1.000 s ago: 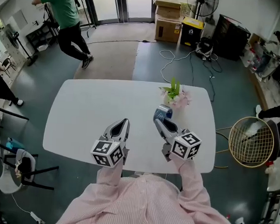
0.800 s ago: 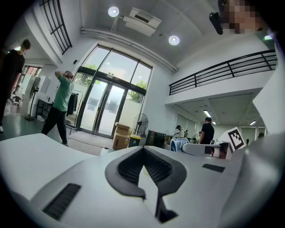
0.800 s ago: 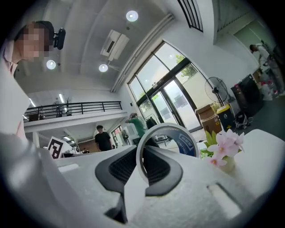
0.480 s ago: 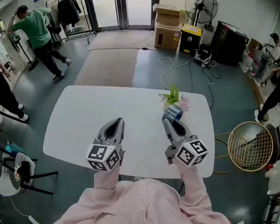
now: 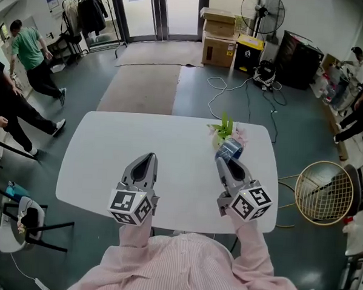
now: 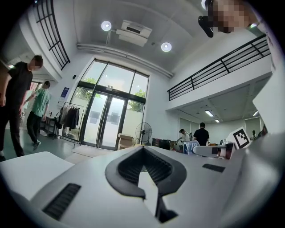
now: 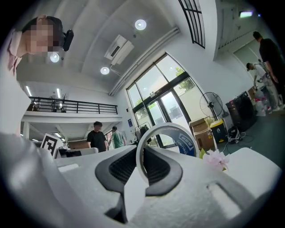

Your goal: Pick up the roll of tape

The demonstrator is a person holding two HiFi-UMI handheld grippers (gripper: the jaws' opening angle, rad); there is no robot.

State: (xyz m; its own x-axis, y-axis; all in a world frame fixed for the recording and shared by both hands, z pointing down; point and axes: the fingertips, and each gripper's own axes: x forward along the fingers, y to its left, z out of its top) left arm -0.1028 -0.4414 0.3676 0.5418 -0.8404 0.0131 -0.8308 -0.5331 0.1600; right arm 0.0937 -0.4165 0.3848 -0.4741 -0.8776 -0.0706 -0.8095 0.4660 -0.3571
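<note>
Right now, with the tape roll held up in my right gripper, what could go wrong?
One: the right gripper pinches only the thin wall of the tape roll, so the roll could pivot or slip out. Two: the roll hangs close beside the flowers near the table's far edge; a swing that way could knock them over.

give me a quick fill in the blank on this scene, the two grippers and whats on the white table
1. The right gripper is shut on a white roll of tape with a ___ label.
2. The left gripper, jaws together, holds ___.
3. The small plant with green leaves and ___ flowers stands on the white table.

Missing words: blue; nothing; pink.
</note>
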